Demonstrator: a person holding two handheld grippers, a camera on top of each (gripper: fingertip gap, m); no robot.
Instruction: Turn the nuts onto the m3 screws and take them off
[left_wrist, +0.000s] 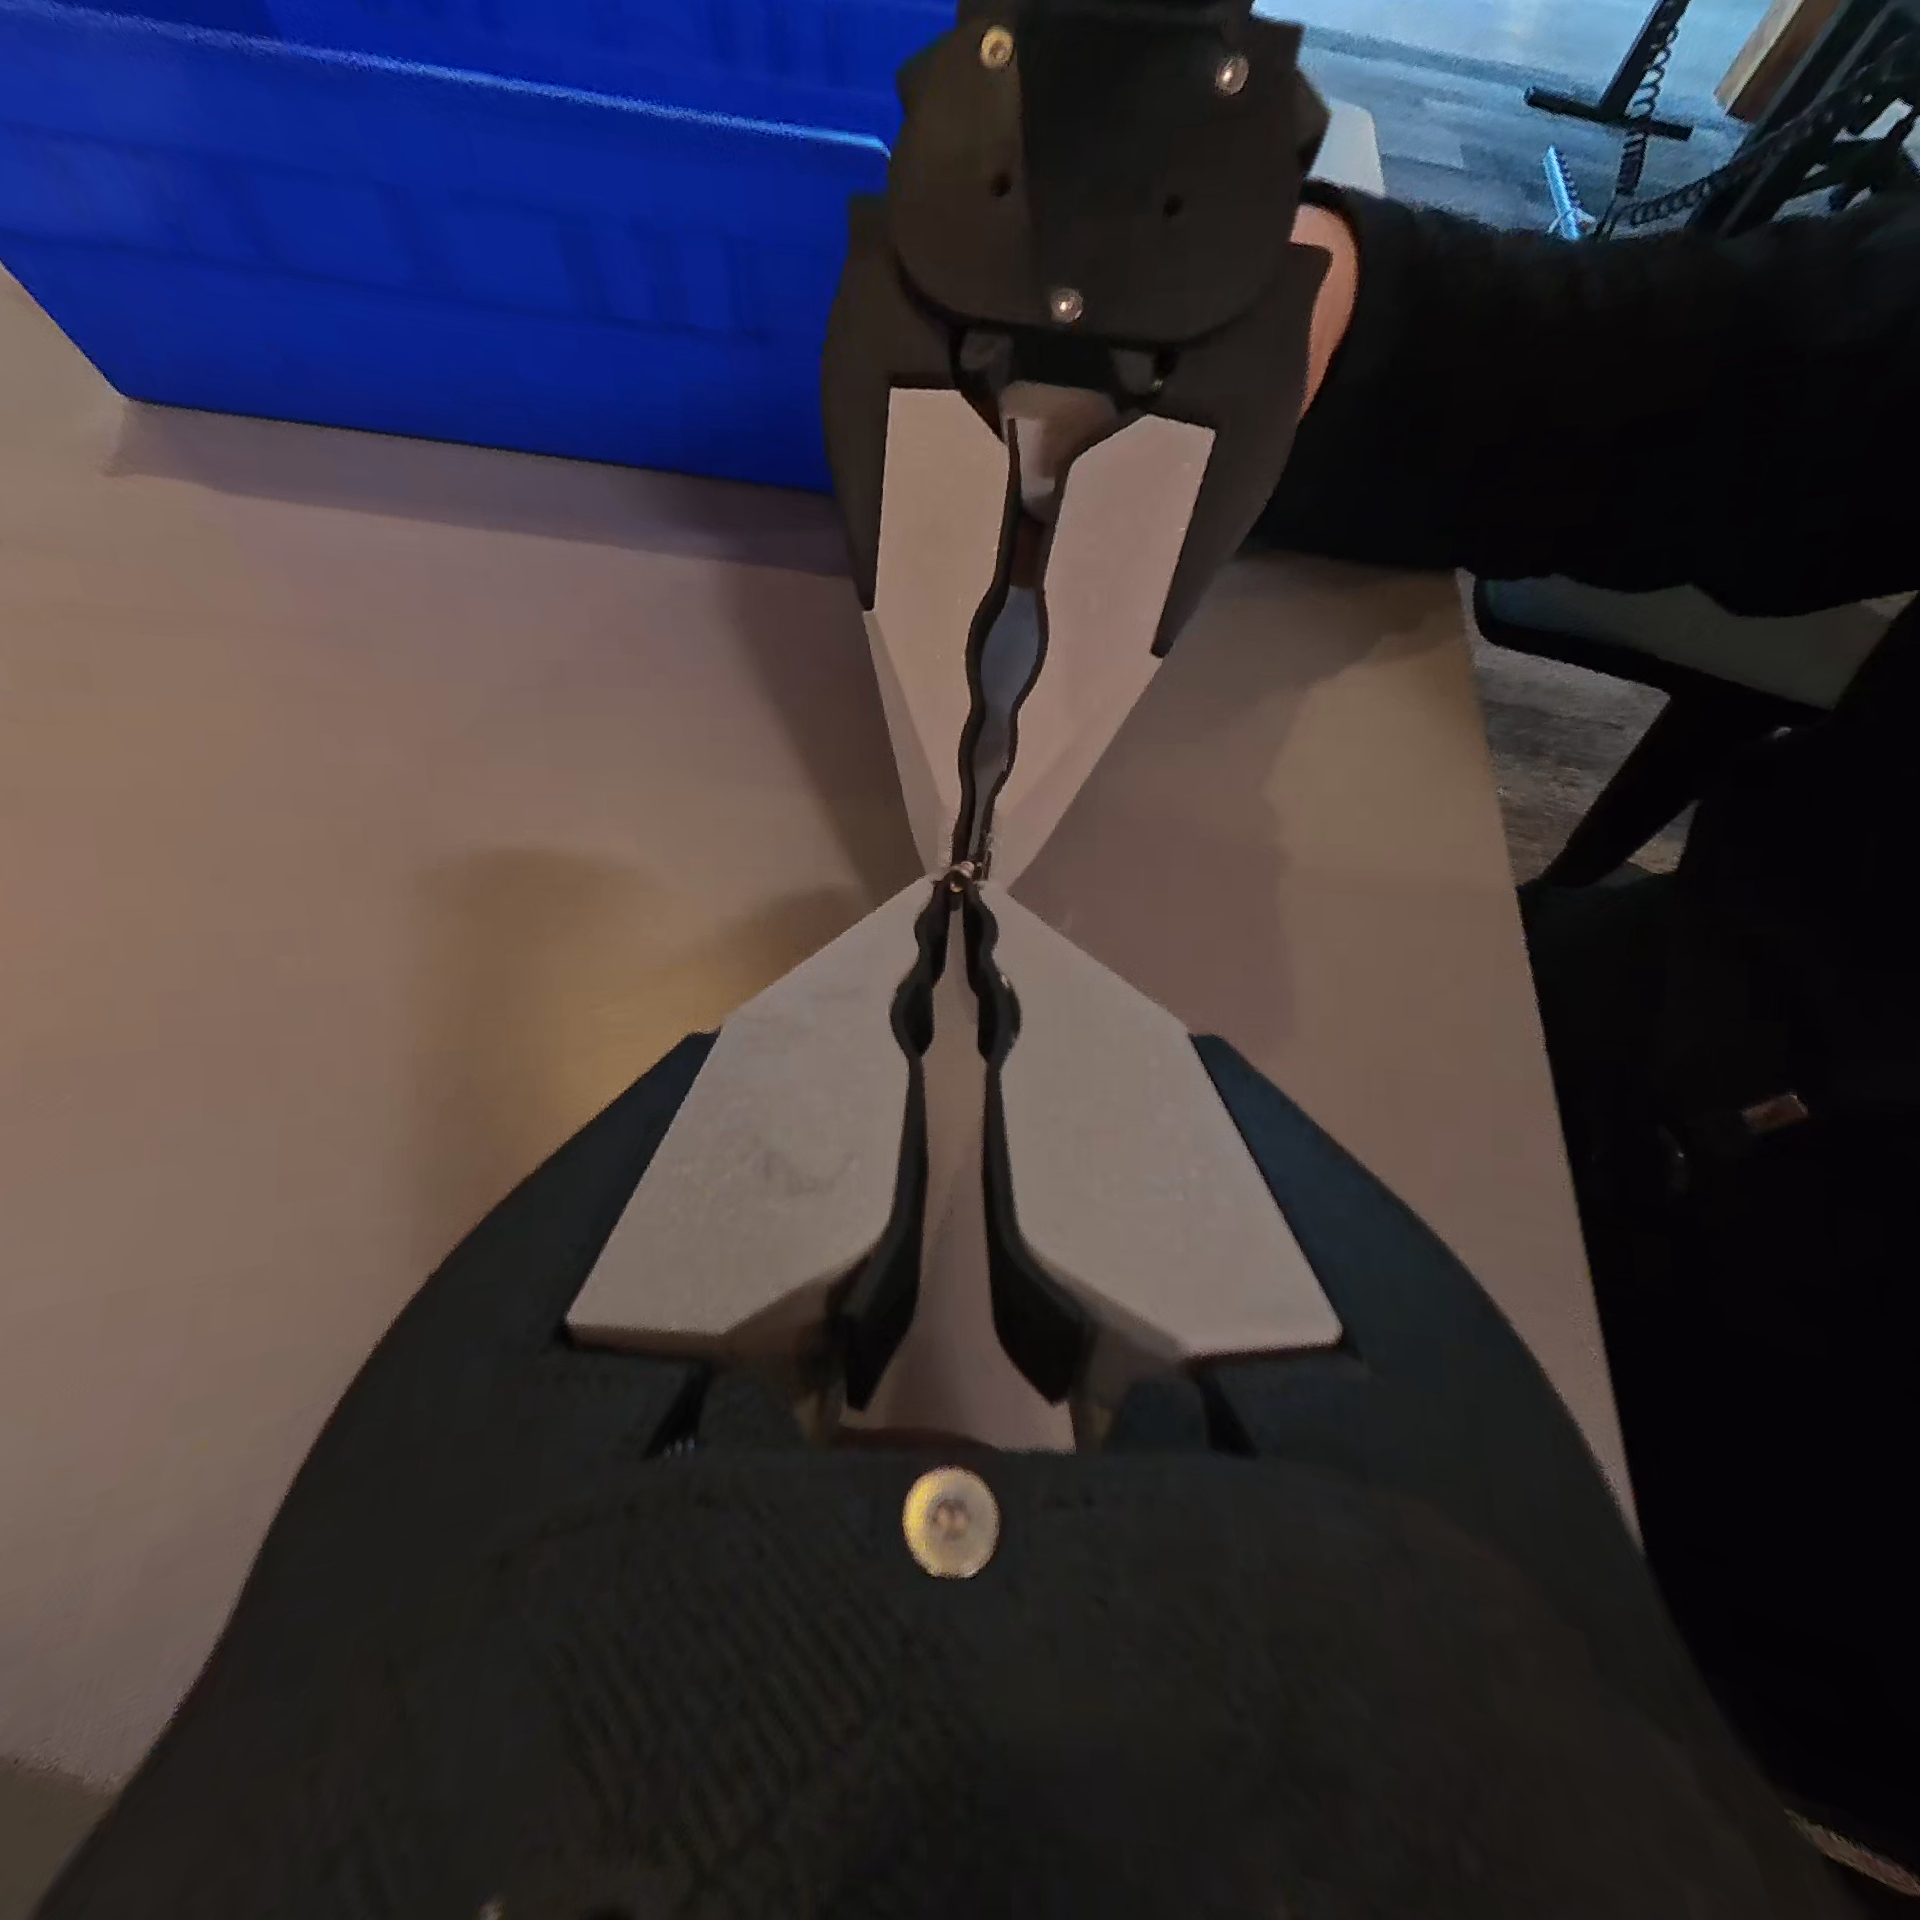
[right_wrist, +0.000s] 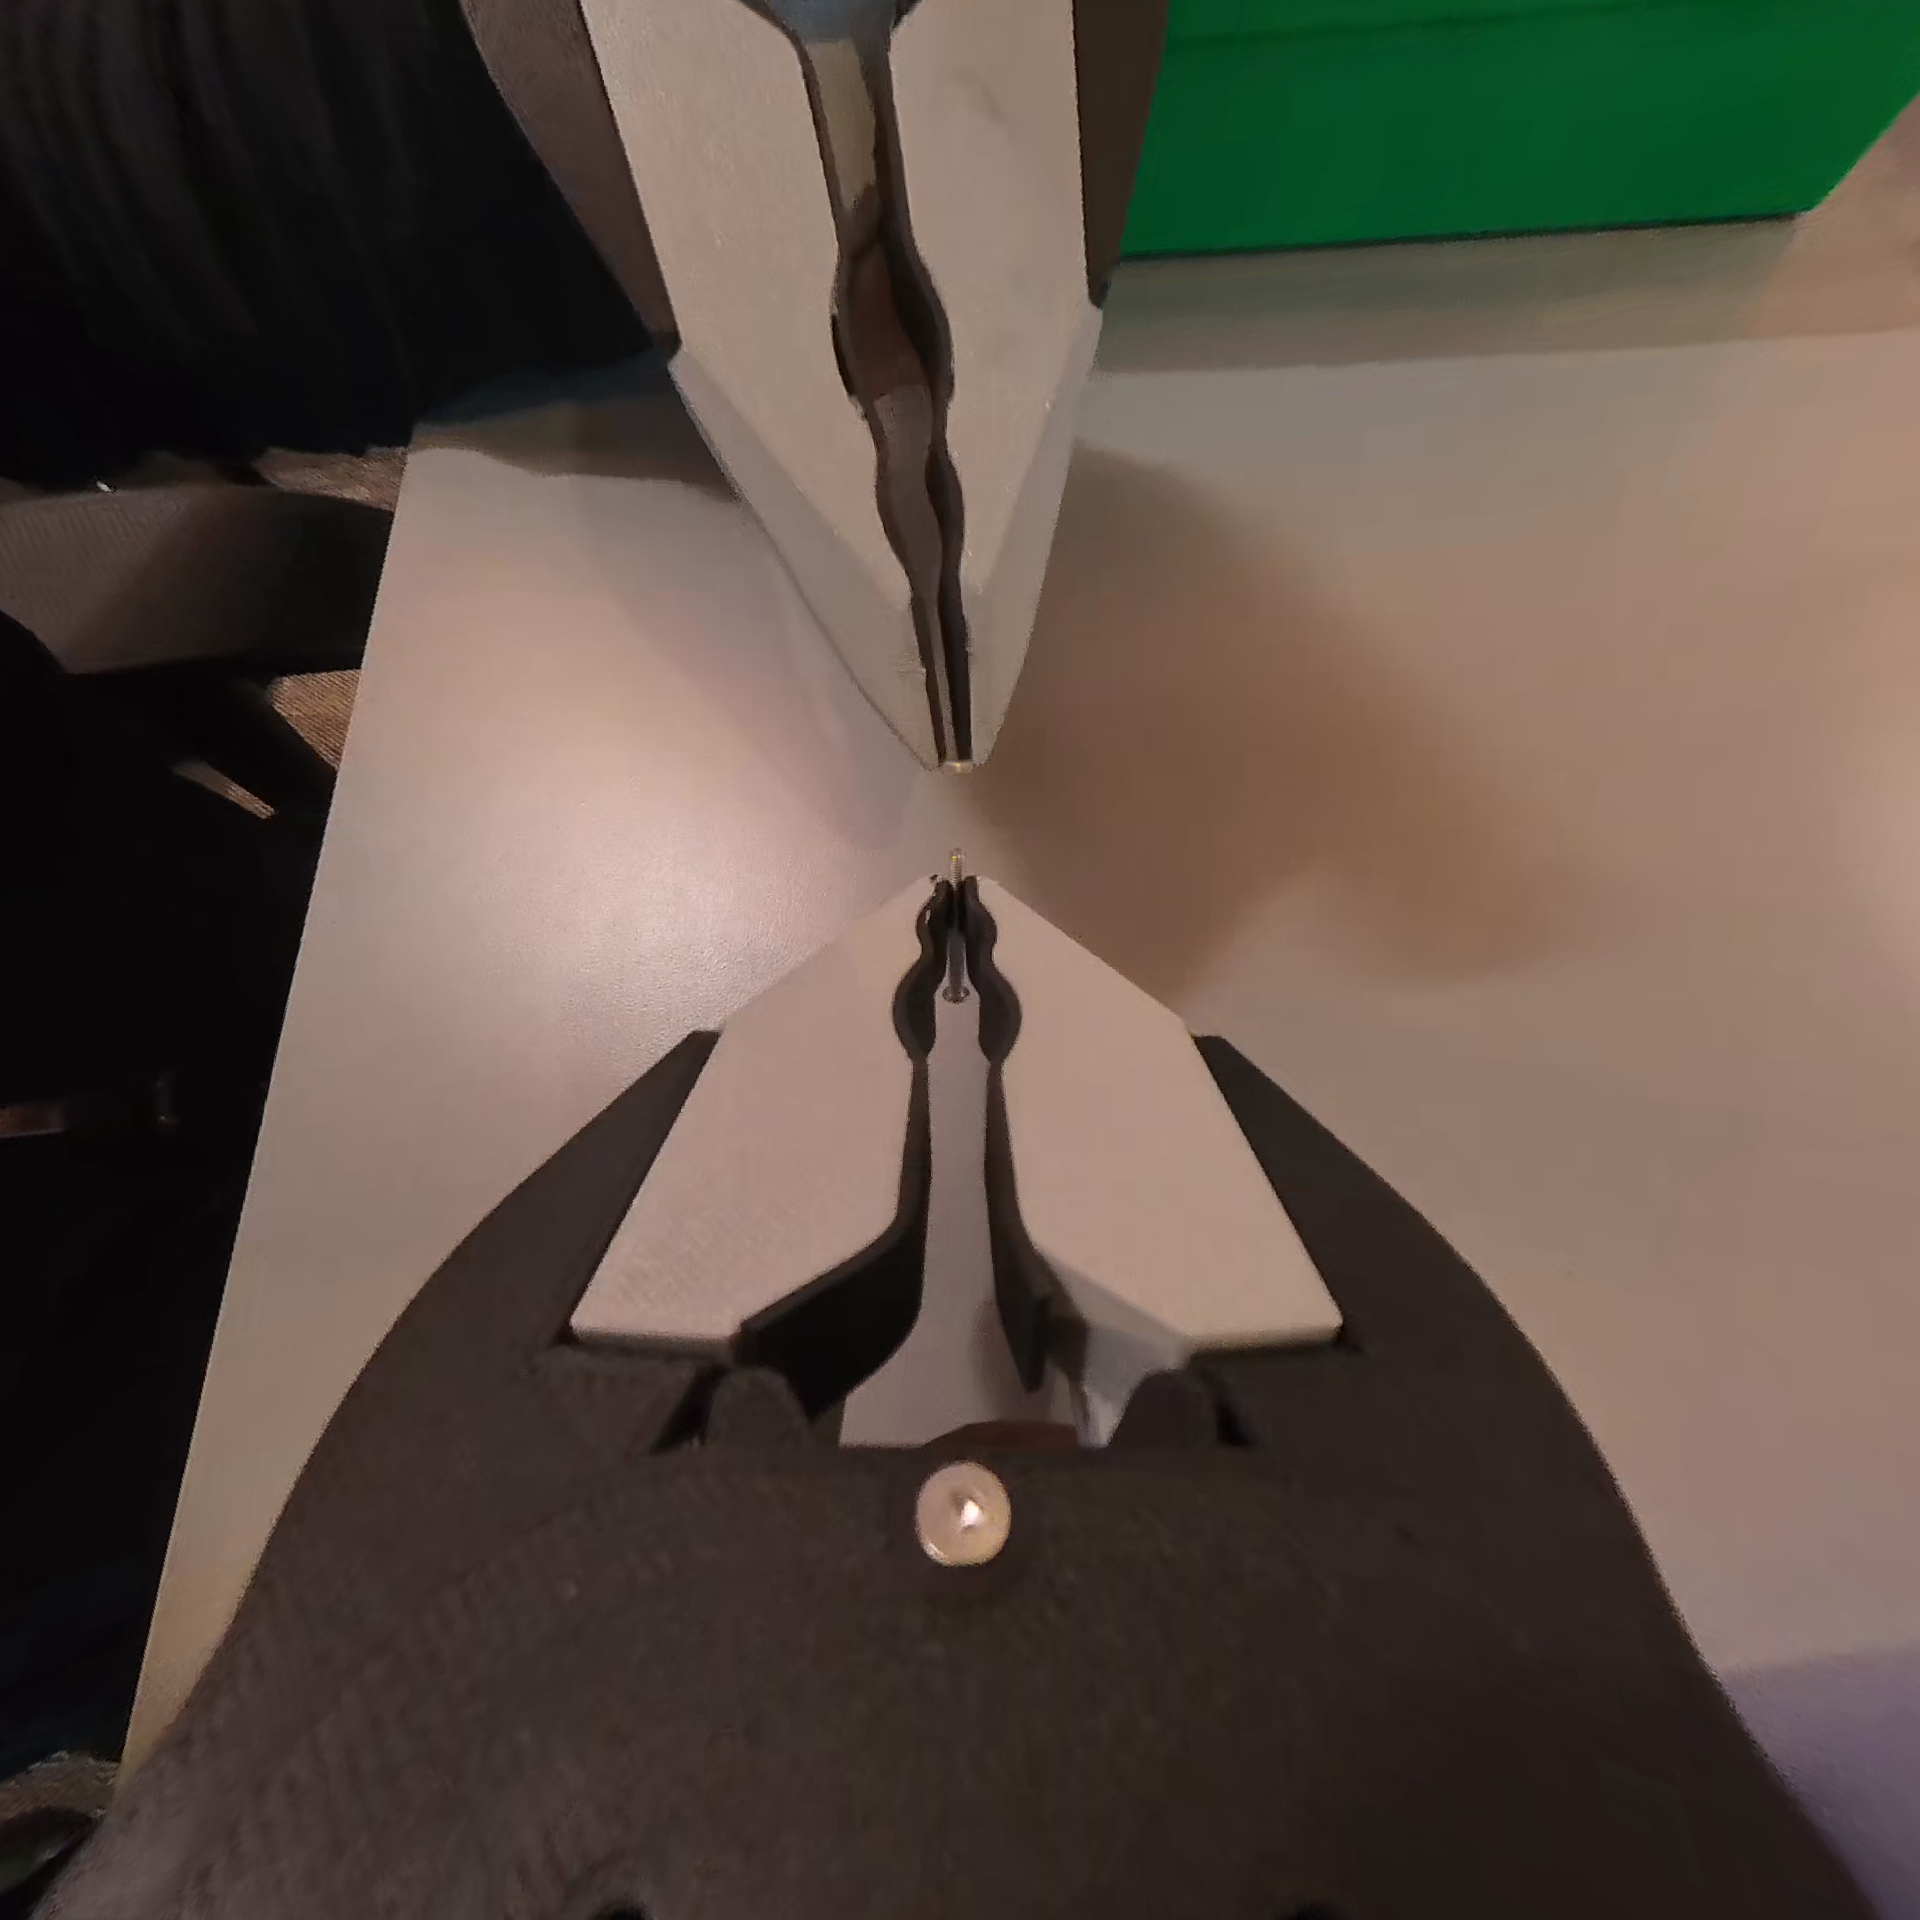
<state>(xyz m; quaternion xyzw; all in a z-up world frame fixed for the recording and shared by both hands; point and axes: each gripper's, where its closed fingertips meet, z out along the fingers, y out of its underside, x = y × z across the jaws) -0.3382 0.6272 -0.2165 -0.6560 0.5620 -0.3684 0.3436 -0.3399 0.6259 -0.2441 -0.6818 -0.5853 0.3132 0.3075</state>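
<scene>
My left gripper (left_wrist: 954, 902) is shut, with a small metal nut (left_wrist: 956, 881) pinched at its tips. In the right wrist view it comes down from the top (right_wrist: 954, 753), and the nut (right_wrist: 958, 768) shows at its tip. My right gripper (right_wrist: 956, 885) is shut on a thin M3 screw (right_wrist: 955, 862). The screw's head sits back between the pads and its threaded end points at the nut. A small gap separates screw tip and nut in the right wrist view. In the left wrist view the right gripper (left_wrist: 971, 847) faces mine tip to tip.
Both grippers are held above a beige table (left_wrist: 364, 883). A blue bin (left_wrist: 416, 260) stands at the far left of the left wrist view. A green bin (right_wrist: 1507, 125) stands at the back right of the right wrist view. A person's dark sleeve (left_wrist: 1610, 395) holds the right gripper. The table edge (right_wrist: 312, 831) runs along the left. My left and right fingertips are right by each other.
</scene>
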